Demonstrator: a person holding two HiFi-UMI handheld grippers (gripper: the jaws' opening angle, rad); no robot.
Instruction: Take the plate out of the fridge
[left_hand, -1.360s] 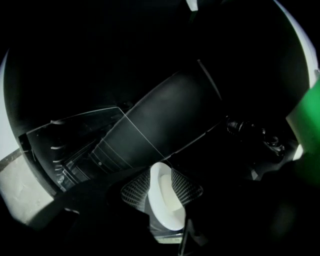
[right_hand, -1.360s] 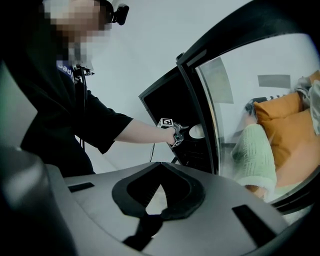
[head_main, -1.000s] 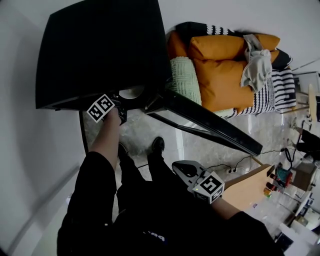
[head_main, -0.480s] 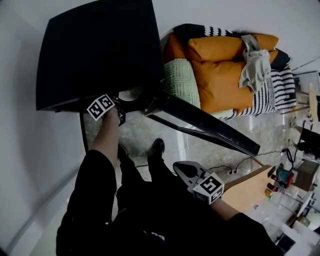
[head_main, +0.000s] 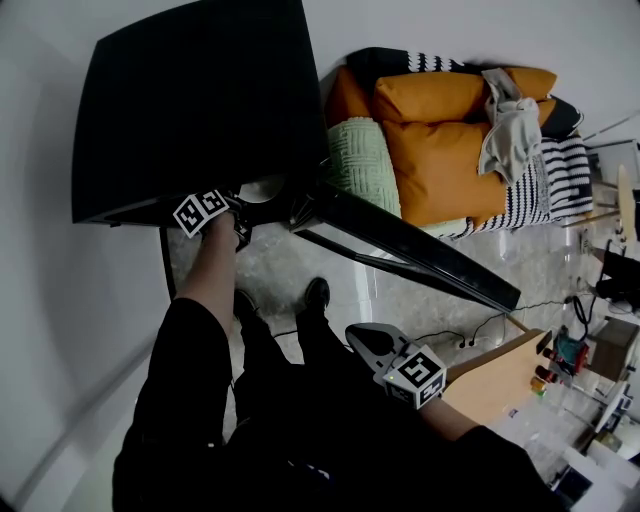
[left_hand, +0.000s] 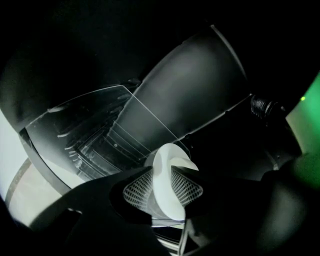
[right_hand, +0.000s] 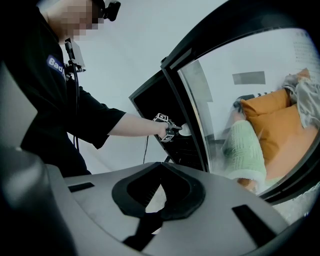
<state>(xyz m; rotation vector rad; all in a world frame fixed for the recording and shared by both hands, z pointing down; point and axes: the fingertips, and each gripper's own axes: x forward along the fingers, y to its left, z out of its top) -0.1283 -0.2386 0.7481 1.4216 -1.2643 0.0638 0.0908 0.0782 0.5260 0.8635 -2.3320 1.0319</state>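
Note:
The black fridge (head_main: 200, 100) stands with its glass door (head_main: 410, 245) swung open to the right. My left gripper (head_main: 238, 218) reaches into the fridge's mouth and is shut on the rim of a white plate (left_hand: 167, 185); the plate stands edge-on between the meshed pads, over a glass shelf (left_hand: 90, 130). A pale part of the plate (head_main: 262, 187) shows at the fridge's edge. The right gripper view shows the left gripper (right_hand: 172, 131) and the plate (right_hand: 186, 131) at the fridge front. My right gripper (head_main: 365, 340) hangs low by the person's body, shut with nothing in it.
An orange sofa (head_main: 450, 130) with a green cushion (head_main: 365, 160) and striped blanket stands right of the fridge. A wooden tabletop (head_main: 500, 375) is at lower right, with cables (head_main: 470, 330) on the floor. The person's shoes (head_main: 315, 292) are in front of the fridge.
The left gripper's marker cube has shifted very slightly at the fridge's mouth, still with the plate. The right gripper has not moved.

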